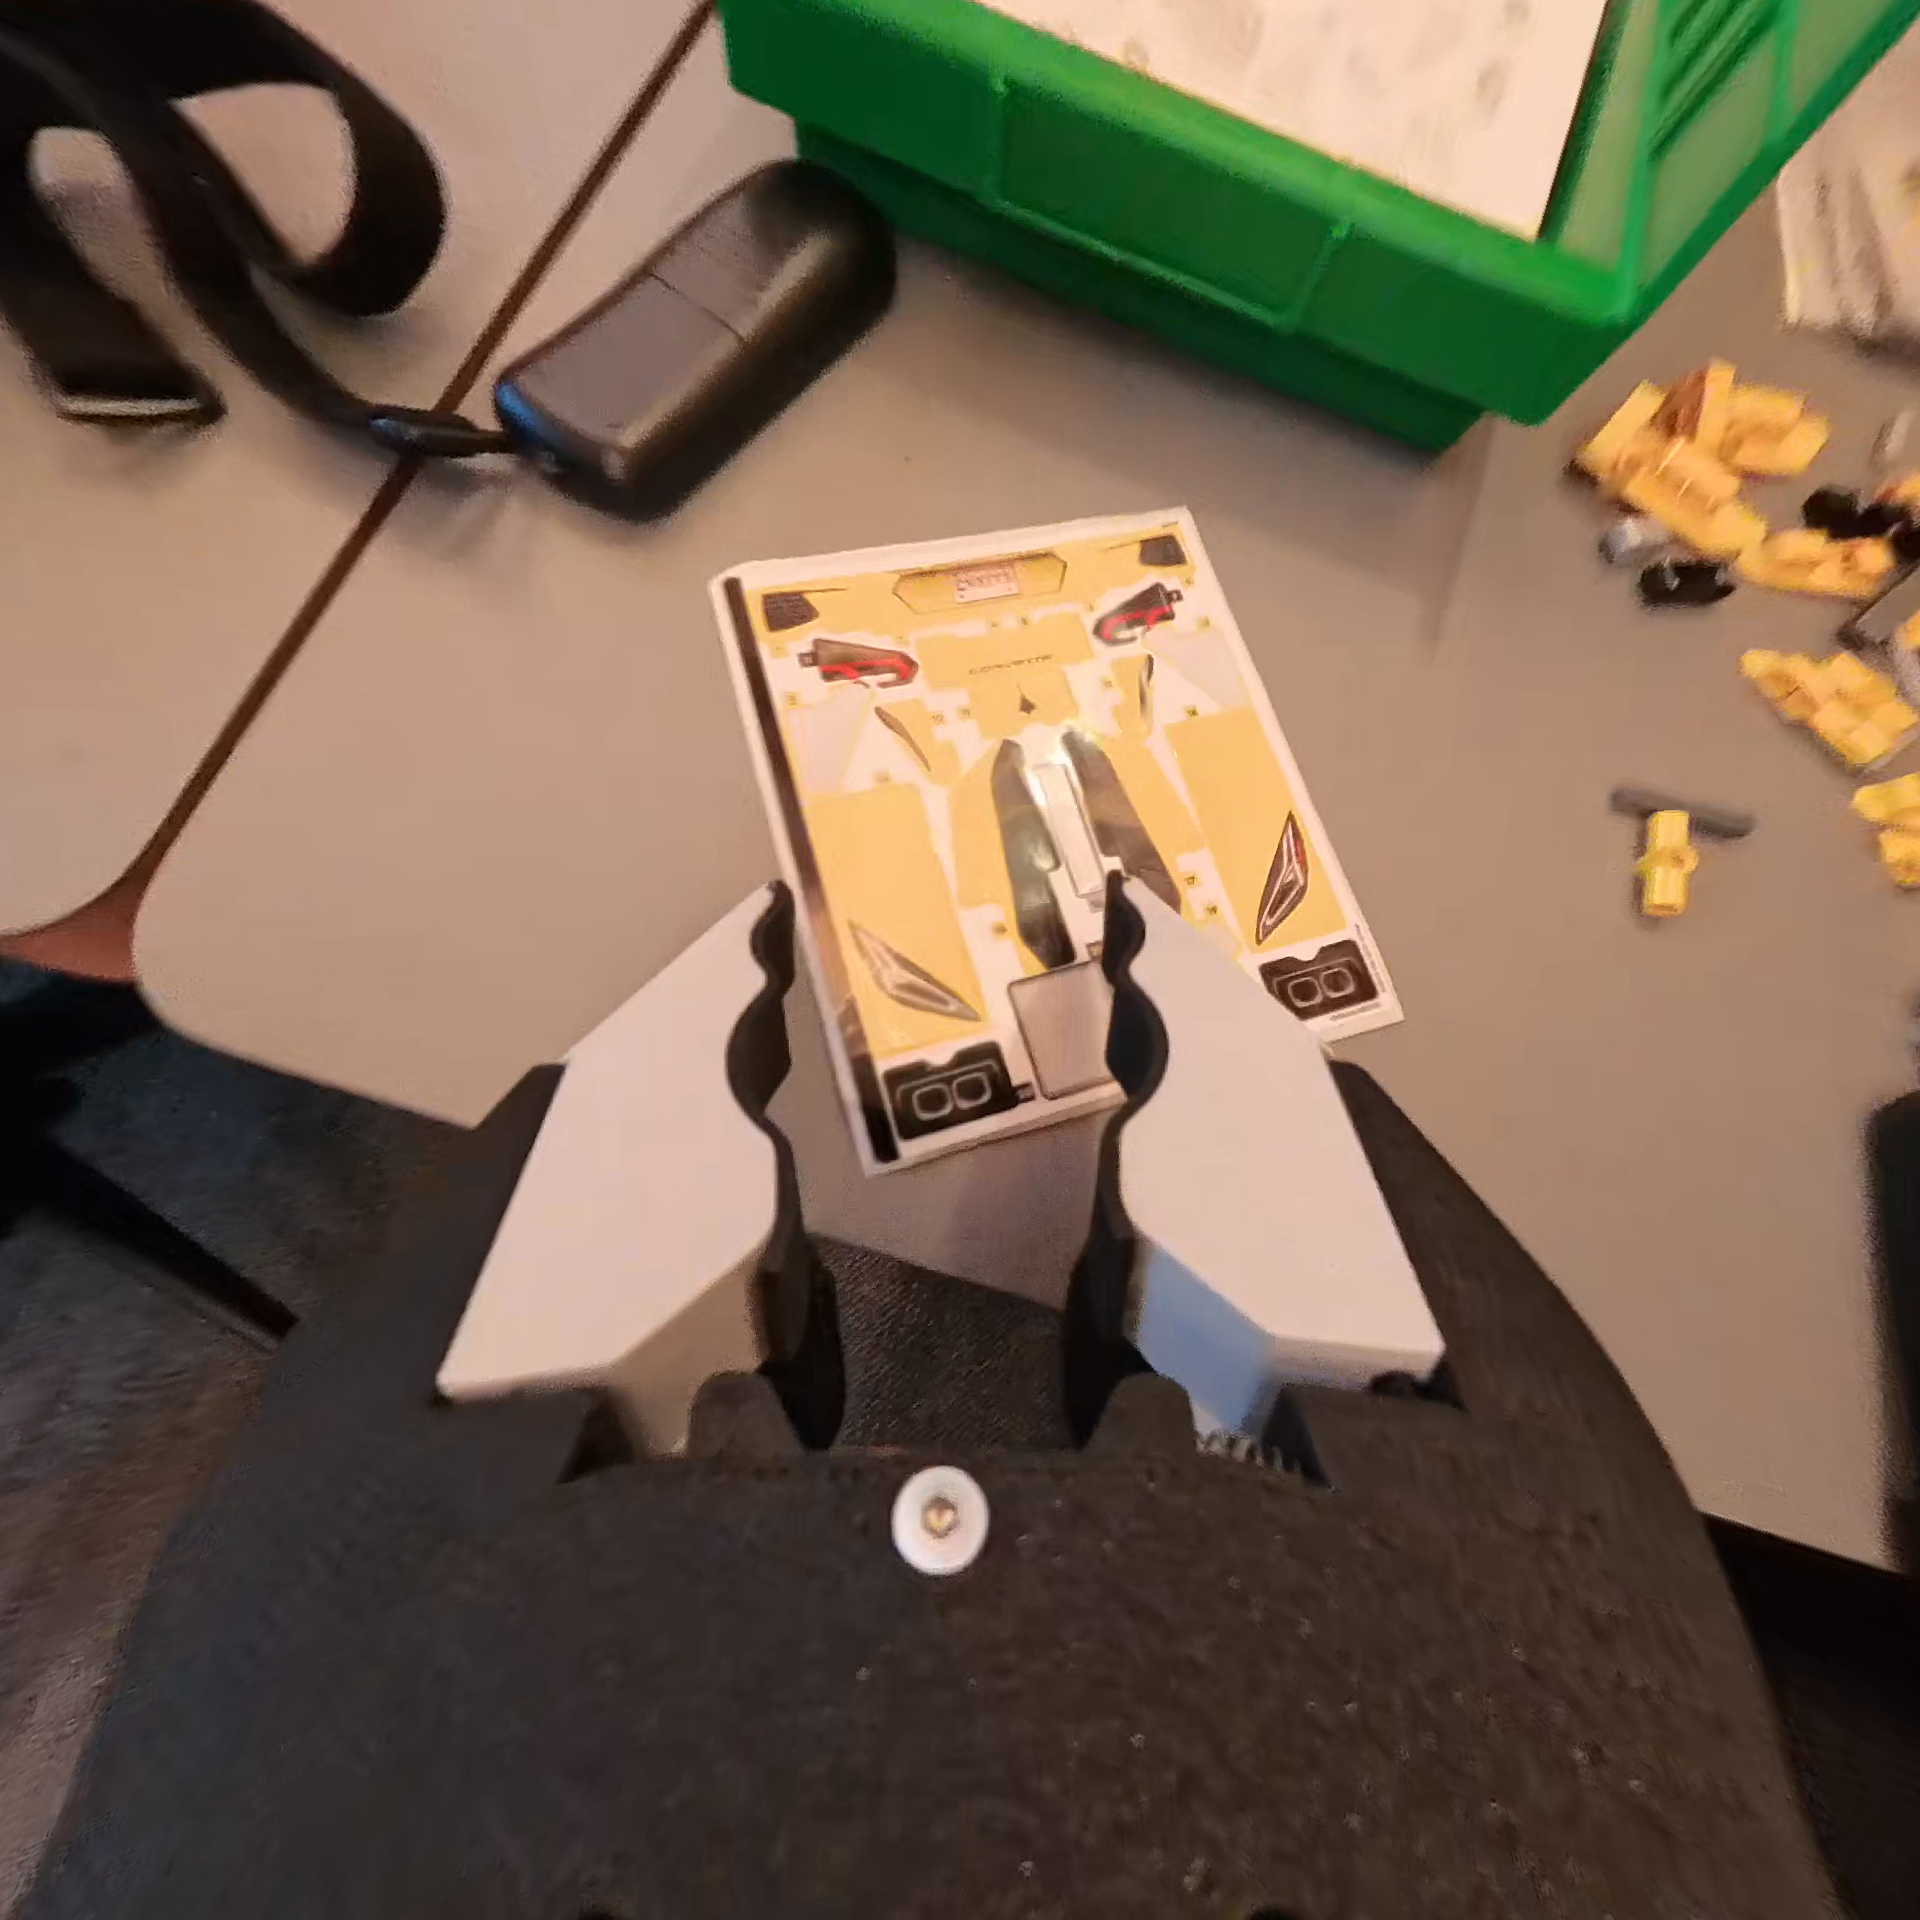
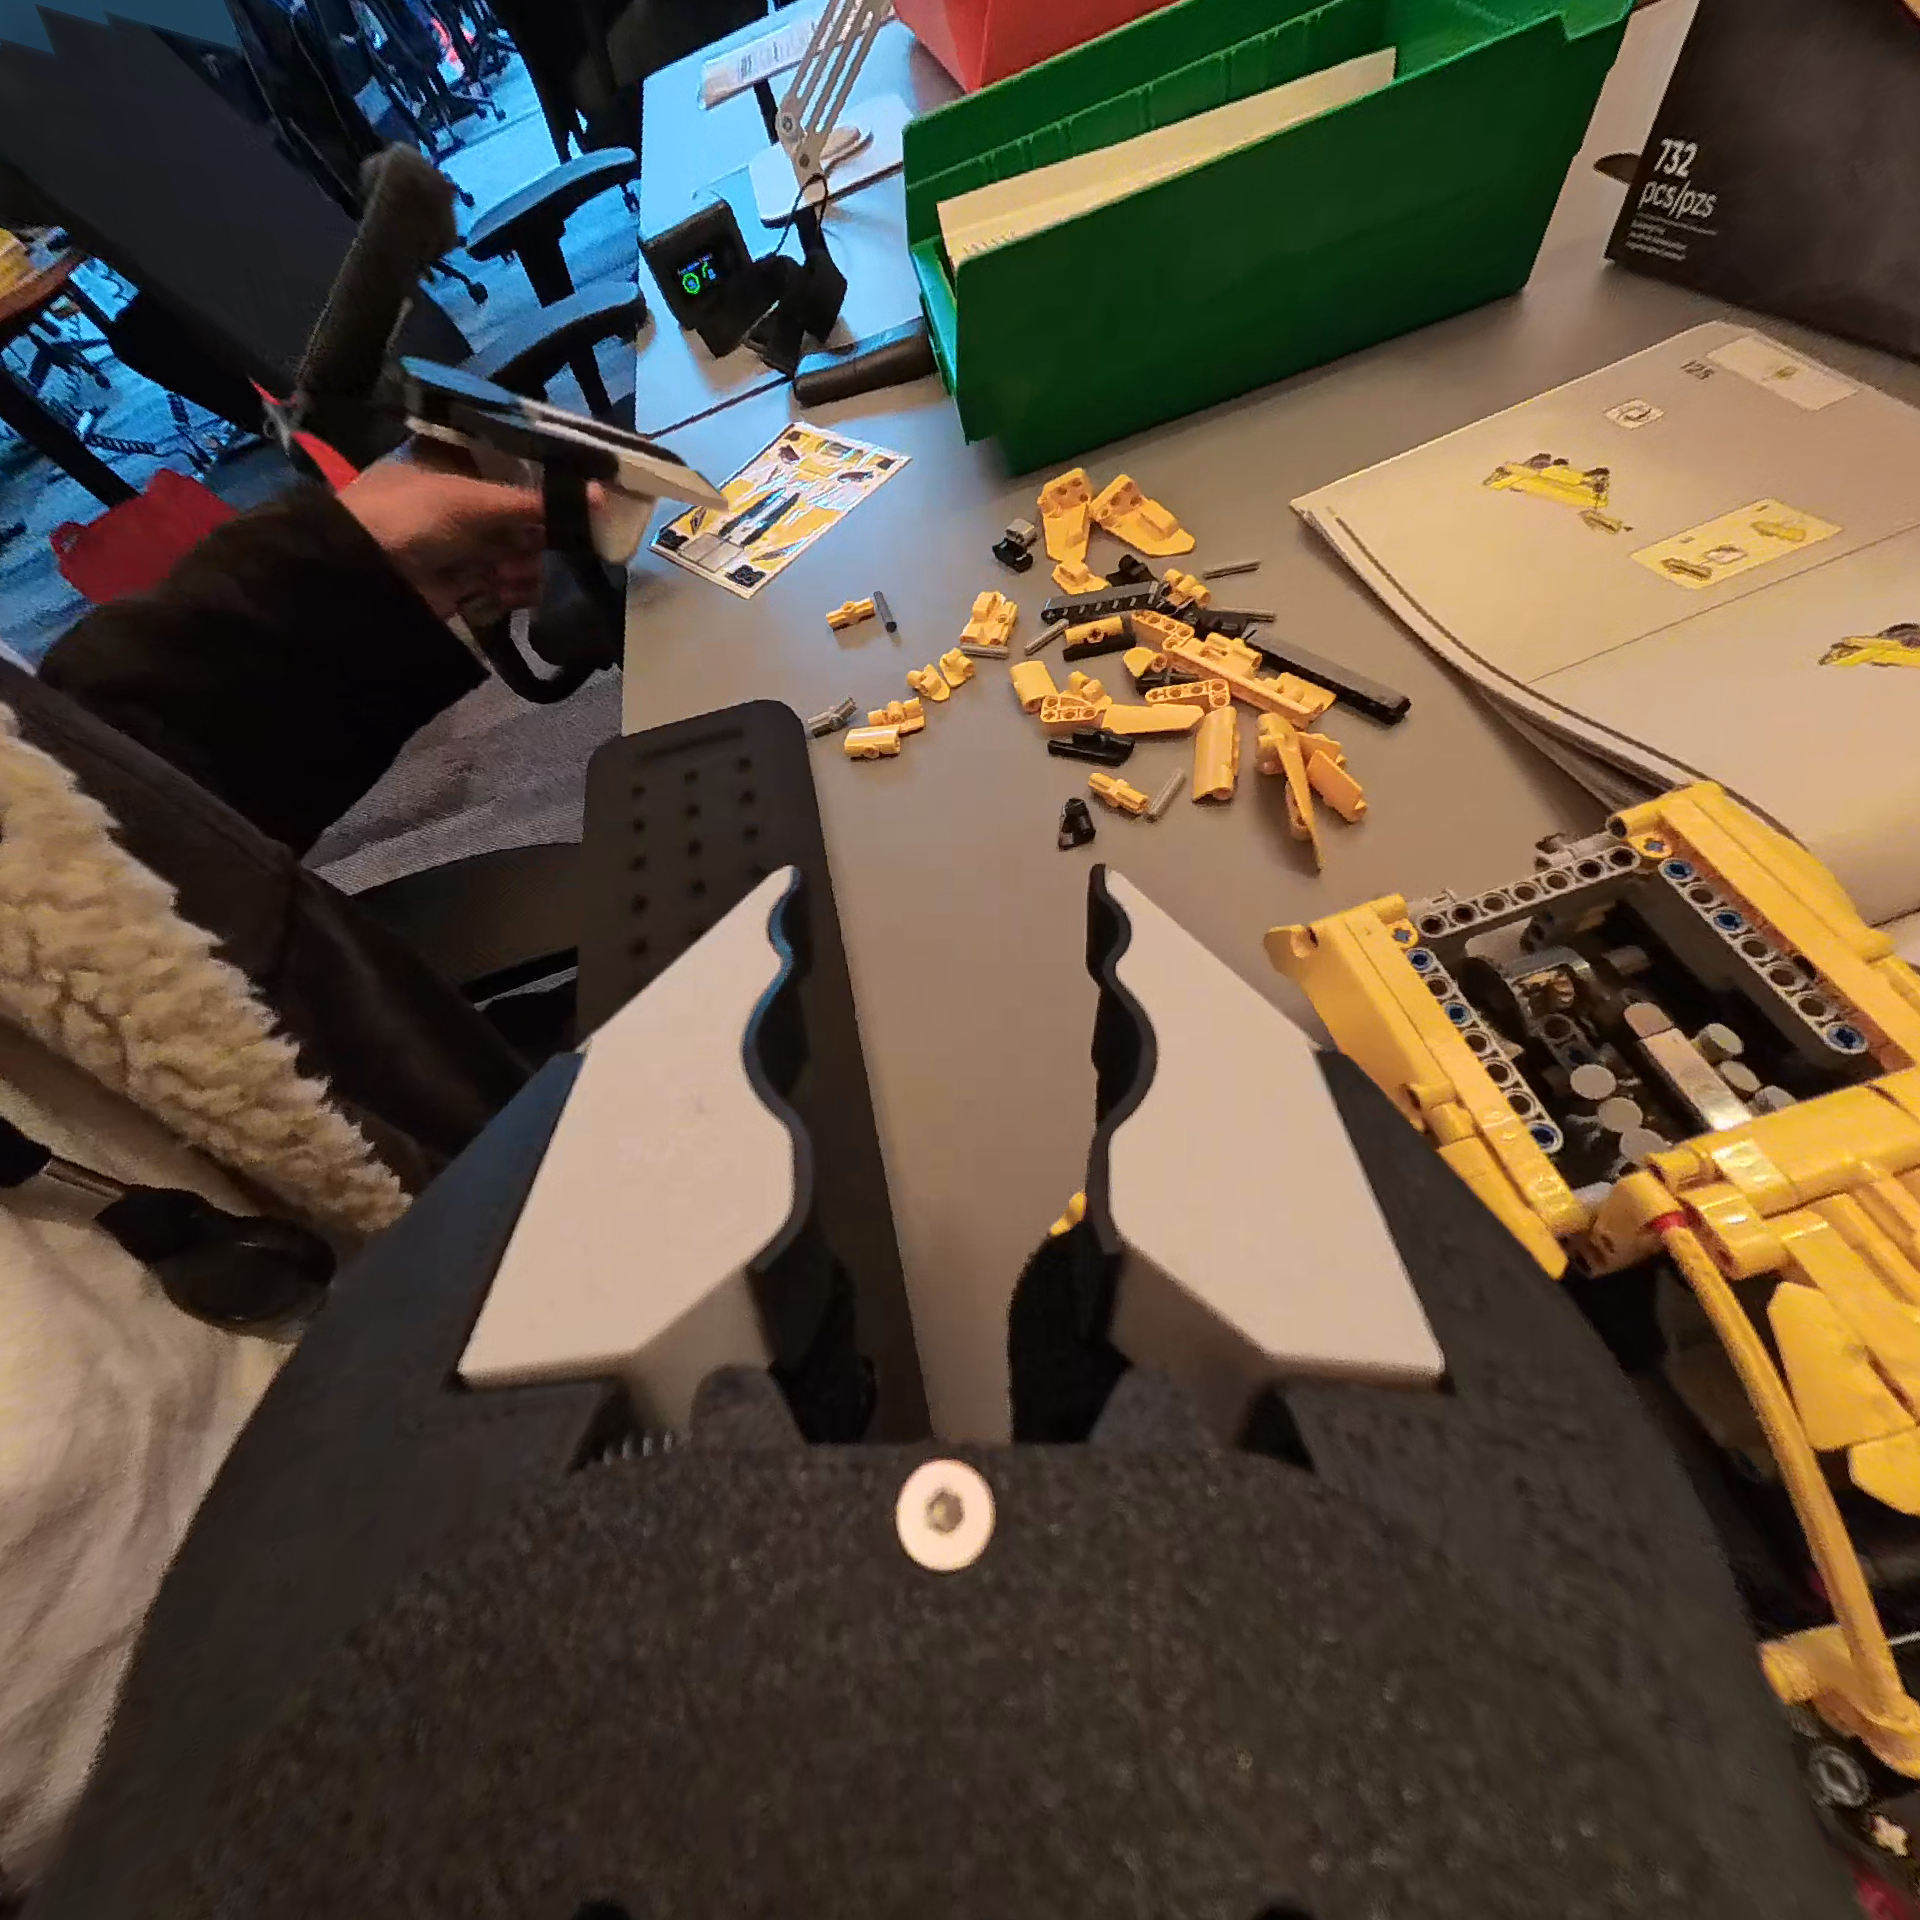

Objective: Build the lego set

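Left gripper [image 1: 940, 894]: jaws spread, nothing between them, tips hovering over the near half of the sticker sheet [image 1: 1049, 821]. The sheet lies flat on the grey table [image 1: 468, 831], close to its near edge. Whether the tips touch the sheet cannot be told from the left wrist view.

Left wrist view only: a dark case [image 1: 686, 332] with a black strap [image 1: 239, 208] lies beyond the sheet, beside a seam between two tabletops. The green bin [image 1: 1195, 208] stands behind the sheet with a white booklet inside. A small yellow connector on a grey axle [image 1: 1673, 842] lies apart from the blurred yellow pieces to the right.

Right gripper [image 2: 940, 883]: jaws spread, empty, above bare table near the front edge.

Right wrist view only: the left gripper [image 2: 623, 488] shows from the side, held in a hand [image 2: 447, 530] with a dark sleeve, its tips just over the sheet's near corner. Loose pieces [image 2: 1143, 675], yellow, black and grey, are scattered mid-table between the sheet and the open manual [image 2: 1621, 582]. The part-built yellow car [image 2: 1621, 1091] sits at the right, just beside the right gripper, its black and grey frame exposed on top. A black box [image 2: 1787, 166] stands at far right behind the manual. A small lit device [image 2: 698, 272] sits left of the bin, and office chairs stand beyond the table.
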The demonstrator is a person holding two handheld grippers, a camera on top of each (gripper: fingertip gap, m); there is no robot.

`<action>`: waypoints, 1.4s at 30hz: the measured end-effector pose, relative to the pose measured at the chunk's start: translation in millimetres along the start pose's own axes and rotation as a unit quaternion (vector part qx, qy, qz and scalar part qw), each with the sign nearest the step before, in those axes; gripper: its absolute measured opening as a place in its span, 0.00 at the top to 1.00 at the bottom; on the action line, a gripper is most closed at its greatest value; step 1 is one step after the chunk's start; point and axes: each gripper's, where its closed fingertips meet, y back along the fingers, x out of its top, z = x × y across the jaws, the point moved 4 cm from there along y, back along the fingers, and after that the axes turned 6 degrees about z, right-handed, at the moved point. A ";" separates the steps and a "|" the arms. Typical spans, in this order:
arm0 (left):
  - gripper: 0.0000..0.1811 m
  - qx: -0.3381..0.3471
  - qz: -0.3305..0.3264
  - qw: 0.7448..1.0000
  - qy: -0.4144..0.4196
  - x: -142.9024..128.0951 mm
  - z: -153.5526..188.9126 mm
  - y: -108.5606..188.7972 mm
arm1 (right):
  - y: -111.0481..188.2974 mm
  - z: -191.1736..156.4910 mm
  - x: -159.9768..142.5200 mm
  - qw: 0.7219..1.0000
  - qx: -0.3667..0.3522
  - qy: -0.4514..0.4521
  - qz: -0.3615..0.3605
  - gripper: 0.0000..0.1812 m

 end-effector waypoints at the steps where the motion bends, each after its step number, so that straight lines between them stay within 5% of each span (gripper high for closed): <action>1: 0.66 0.000 -0.012 1.000 -0.009 -1.3 2.3 -4.8 | -0.1 0.2 0.8 1.000 -0.002 0.001 -0.002 0.72; 12: 0.68 0.039 -0.009 0.998 -0.038 -7.9 12.7 -5.0 | -5.3 -0.3 -2.5 1.000 0.008 -0.016 -0.009 0.72; 14: 0.90 0.028 -0.006 0.998 -0.049 -9.3 18.3 -3.7 | -11.5 -4.9 -0.5 1.000 0.021 -0.013 -0.013 0.73; 18: 0.99 0.016 0.002 0.998 -0.065 -11.2 26.9 -3.4 | -29.8 -18.2 -1.2 0.998 0.057 -0.001 -0.040 0.73; 20: 0.94 0.002 0.017 0.997 -0.069 -4.4 29.8 -1.4 | -37.2 -23.4 -1.5 0.996 0.068 0.015 -0.056 0.73; 23: 0.72 -0.018 0.051 0.994 -0.100 20.4 25.5 -2.2 | -44.0 -27.2 0.6 0.994 0.079 0.026 -0.066 0.73; 26: 0.50 -0.029 0.018 0.987 -0.154 32.9 -1.1 -17.2 | -45.5 -29.8 0.9 0.993 0.087 0.026 -0.071 0.73; 29: 0.42 -0.082 -0.024 0.981 -0.172 31.5 -11.4 -35.9 | -44.3 -29.8 -2.1 0.993 0.085 0.024 -0.075 0.73; 35: 0.43 -0.113 -0.049 0.979 -0.160 24.1 -3.6 -48.8 | -41.2 -29.1 -4.6 0.994 0.080 0.004 -0.069 0.74; 42: 0.58 -0.121 -0.049 0.978 -0.163 20.3 8.0 -42.6 | -45.7 -28.7 -7.5 0.992 0.093 0.000 -0.083 0.74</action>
